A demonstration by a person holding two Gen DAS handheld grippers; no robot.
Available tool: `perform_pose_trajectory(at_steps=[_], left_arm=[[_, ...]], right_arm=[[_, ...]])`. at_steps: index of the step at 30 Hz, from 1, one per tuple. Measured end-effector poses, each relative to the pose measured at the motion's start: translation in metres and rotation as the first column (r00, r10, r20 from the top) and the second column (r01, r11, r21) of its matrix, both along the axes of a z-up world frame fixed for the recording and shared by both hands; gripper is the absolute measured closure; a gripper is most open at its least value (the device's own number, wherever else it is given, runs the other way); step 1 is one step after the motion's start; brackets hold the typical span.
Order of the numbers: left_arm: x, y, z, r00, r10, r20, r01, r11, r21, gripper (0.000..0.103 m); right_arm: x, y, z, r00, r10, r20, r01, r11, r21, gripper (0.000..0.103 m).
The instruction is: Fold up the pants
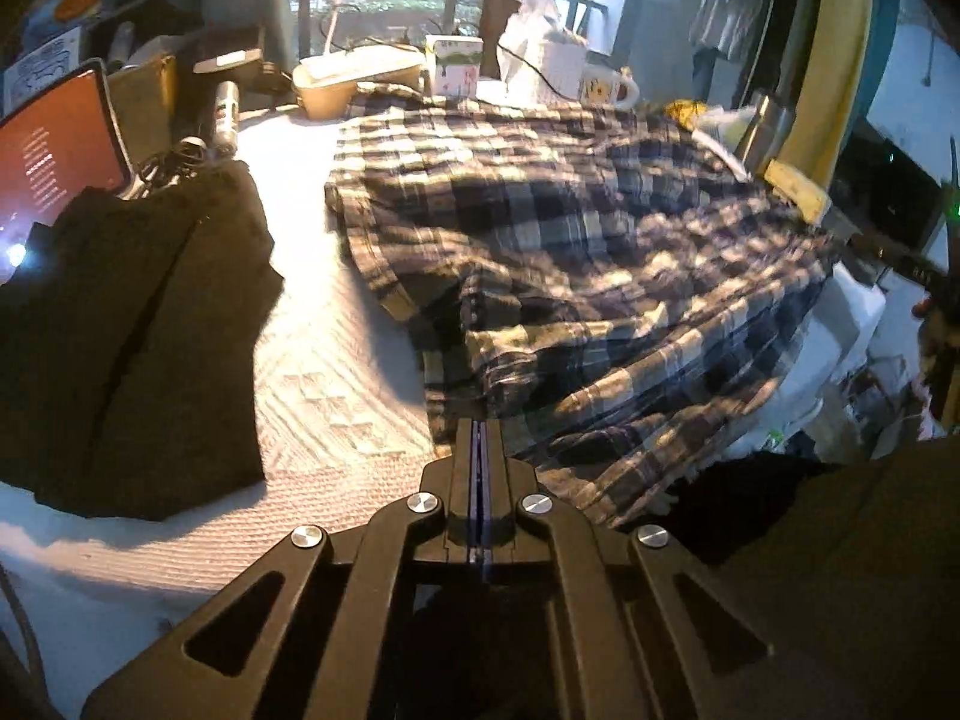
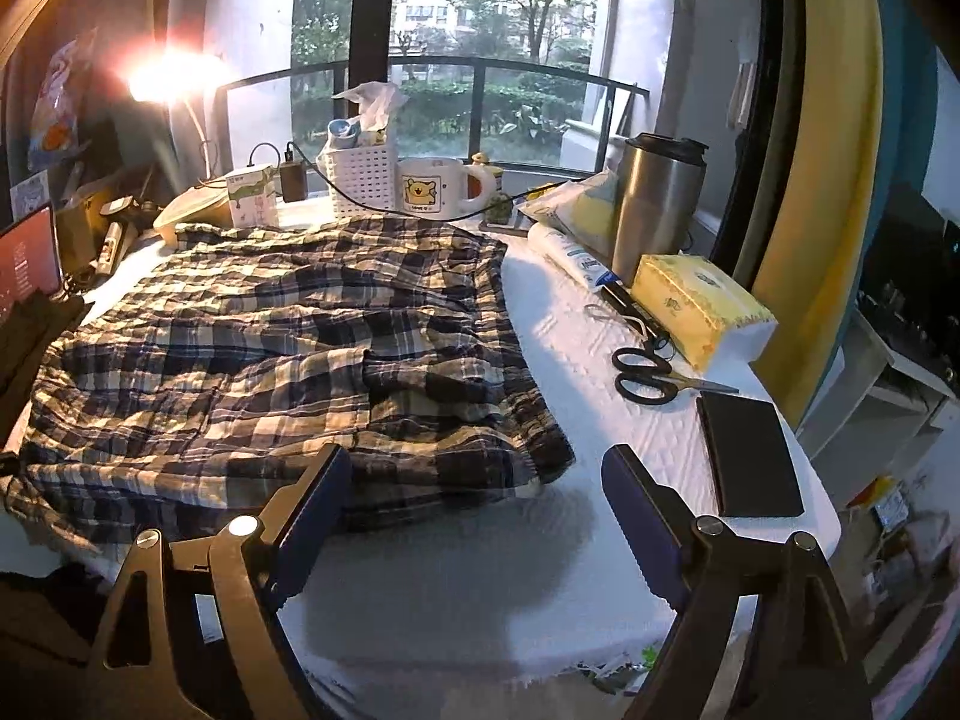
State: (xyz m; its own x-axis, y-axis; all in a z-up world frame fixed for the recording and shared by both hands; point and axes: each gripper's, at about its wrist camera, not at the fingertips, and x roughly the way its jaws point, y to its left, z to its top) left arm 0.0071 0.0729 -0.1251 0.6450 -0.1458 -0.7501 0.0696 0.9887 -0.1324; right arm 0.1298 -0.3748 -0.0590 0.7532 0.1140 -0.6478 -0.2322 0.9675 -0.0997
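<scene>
Blue and cream plaid pants lie crumpled across the white quilted table cover. They also show in the right wrist view, spread over the left half of the table. My left gripper is shut on the near edge of the pants. My right gripper is open and empty, just in front of the pants' near right corner and above the cover.
A folded black garment lies at the left beside a laptop. Scissors, a black phone, a tissue box and a steel tumbler stand at the right. A mug and white basket stand at the back.
</scene>
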Motion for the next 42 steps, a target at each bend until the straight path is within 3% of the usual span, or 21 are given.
perform_pose_trajectory(at_steps=[2, 3, 5, 6, 7, 11, 14, 16, 20, 21, 23, 31, 37, 39, 40, 42], left_arm=[[-0.004, 0.0, 0.011, 0.999, -0.02, 0.034, 0.021, 0.999, -0.034, 0.1], [-0.006, -0.002, 0.015, 0.998, -0.052, 0.043, 0.054, 0.997, -0.055, 0.092], [-0.01, -0.01, 0.018, 0.994, -0.092, 0.062, 0.094, 0.995, -0.04, 0.025], [-0.013, -0.015, 0.017, 0.991, -0.113, 0.071, 0.115, 0.993, -0.026, 0.017], [-0.015, -0.022, 0.015, 0.988, -0.137, 0.075, 0.138, 0.99, -0.006, 0.016], [-0.017, -0.037, 0.0, 0.979, -0.2, 0.034, 0.198, 0.979, 0.049, 0.016], [-0.016, -0.044, -0.012, 0.98, -0.199, 0.003, 0.196, 0.965, 0.175, 0.016], [-0.015, -0.051, -0.02, 0.978, -0.207, -0.016, 0.203, 0.939, 0.277, 0.016], [-0.012, -0.054, -0.034, 0.982, -0.184, -0.045, 0.187, 0.907, 0.377, 0.021], [-0.013, -0.054, -0.034, 0.982, -0.186, -0.04, 0.187, 0.906, 0.379, 0.023], [-0.015, -0.051, -0.028, 0.98, -0.199, -0.029, 0.196, 0.917, 0.347, 0.039], [-0.014, -0.045, -0.017, 0.97, -0.242, -0.028, 0.242, 0.944, 0.224, 0.069], [-0.012, -0.04, -0.004, 0.973, -0.23, 0.0, 0.227, 0.961, 0.157, 0.076], [-0.012, -0.038, 0.002, 0.974, -0.224, 0.02, 0.219, 0.966, 0.139, 0.083], [-0.012, -0.038, 0.003, 0.974, -0.224, 0.029, 0.219, 0.968, 0.127, 0.093], [-0.01, -0.036, 0.005, 0.976, -0.215, 0.043, 0.21, 0.972, 0.108, 0.093]], right_arm=[[-0.002, 0.0, 0.001, 1.0, 0.005, 0.003, -0.005, 1.0, 0.002, 0.016], [-0.002, 0.001, 0.001, 1.0, 0.008, 0.004, -0.008, 1.0, 0.003, 0.016], [-0.003, 0.002, 0.001, 1.0, 0.012, 0.003, -0.012, 1.0, 0.003, 0.016], [-0.004, 0.002, 0.001, 1.0, 0.014, 0.003, -0.014, 1.0, 0.003, 0.016], [-0.004, 0.002, 0.001, 1.0, 0.015, 0.003, -0.015, 1.0, 0.005, 0.016], [-0.006, 0.002, 0.0, 1.0, 0.018, 0.002, -0.018, 1.0, 0.013, 0.016], [-0.005, 0.002, -0.002, 1.0, 0.018, -0.004, -0.018, 1.0, 0.007, 0.016], [-0.004, 0.0, -0.002, 1.0, 0.014, -0.007, -0.014, 1.0, 0.009, 0.016], [-0.003, 0.0, -0.004, 1.0, 0.011, -0.014, -0.011, 1.0, 0.008, 0.016], [-0.003, 0.001, -0.005, 1.0, 0.013, -0.016, -0.013, 1.0, 0.006, 0.016], [-0.003, 0.002, -0.007, 1.0, 0.016, -0.022, -0.016, 1.0, 0.002, 0.016], [0.0, -0.006, -0.015, 1.0, -0.013, -0.016, 0.012, 0.998, -0.061, 0.016], [0.004, -0.027, -0.022, 0.997, -0.075, -0.016, 0.072, 0.99, -0.121, 0.016], [0.004, -0.033, -0.024, 0.996, -0.087, -0.01, 0.085, 0.985, -0.15, 0.016], [0.004, -0.034, -0.026, 0.996, -0.088, -0.008, 0.085, 0.983, -0.164, 0.016], [0.003, -0.034, -0.03, 0.997, -0.075, -0.001, 0.073, 0.977, -0.2, 0.016]])
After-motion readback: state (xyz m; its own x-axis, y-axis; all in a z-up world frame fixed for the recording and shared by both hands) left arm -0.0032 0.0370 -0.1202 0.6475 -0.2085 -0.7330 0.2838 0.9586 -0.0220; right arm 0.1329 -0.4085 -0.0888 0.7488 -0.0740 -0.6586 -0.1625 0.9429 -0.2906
